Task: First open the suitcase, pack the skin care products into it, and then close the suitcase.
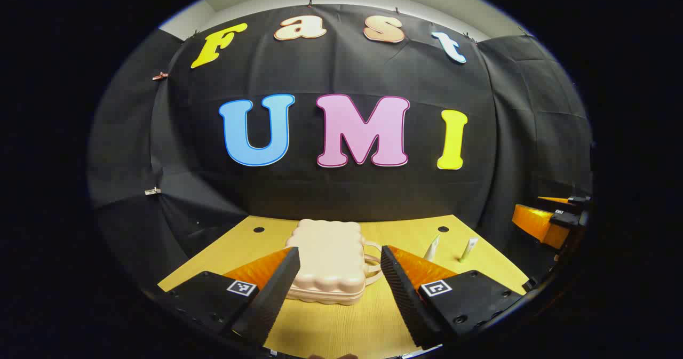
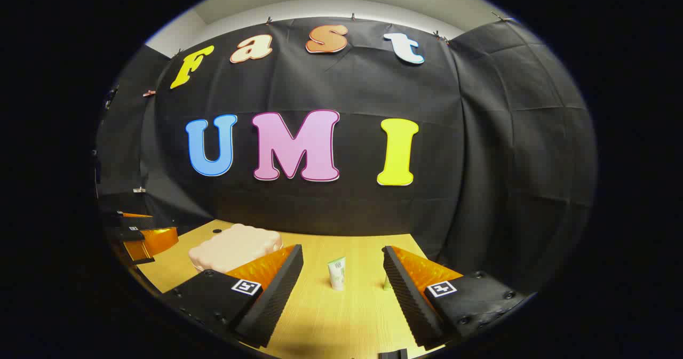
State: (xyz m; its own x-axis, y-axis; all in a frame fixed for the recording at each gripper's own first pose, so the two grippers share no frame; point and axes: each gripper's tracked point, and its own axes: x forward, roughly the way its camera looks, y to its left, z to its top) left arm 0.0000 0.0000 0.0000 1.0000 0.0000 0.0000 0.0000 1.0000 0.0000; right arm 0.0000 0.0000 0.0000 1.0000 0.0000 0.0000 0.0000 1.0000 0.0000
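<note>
Two spread fingers of the left tool [image 1: 339, 273] frame the foreground of the left gripper view, released and holding nothing above the wooden desk [image 1: 341, 327]. Dead ahead at twelve o'clock, between the fingertips and just beyond them, lies the closed cream suitcase [image 1: 328, 260], flat on the desk, its scalloped shell running away from the camera and its carry handle [image 1: 372, 265] facing three o'clock. Two skin care tubes stand upright farther off at about two o'clock: a white tube [image 1: 431, 248] and a pale green tube [image 1: 469, 249], near each other and well apart from the case.

In the right gripper view, the right tool [image 2: 341, 276] is likewise released and empty, its fingers bracketing a white tube with a green print [image 2: 336, 273] standing at twelve o'clock; a second tube [image 2: 385, 282] peeks out beside the right-hand finger. The suitcase [image 2: 235, 247] sits at ten o'clock there.

Judging by this layout, the lid is not yet lifted, and the left tool is the nearer one to the case, lined up with its long axis; the right tool is nearer the tubes.
</note>
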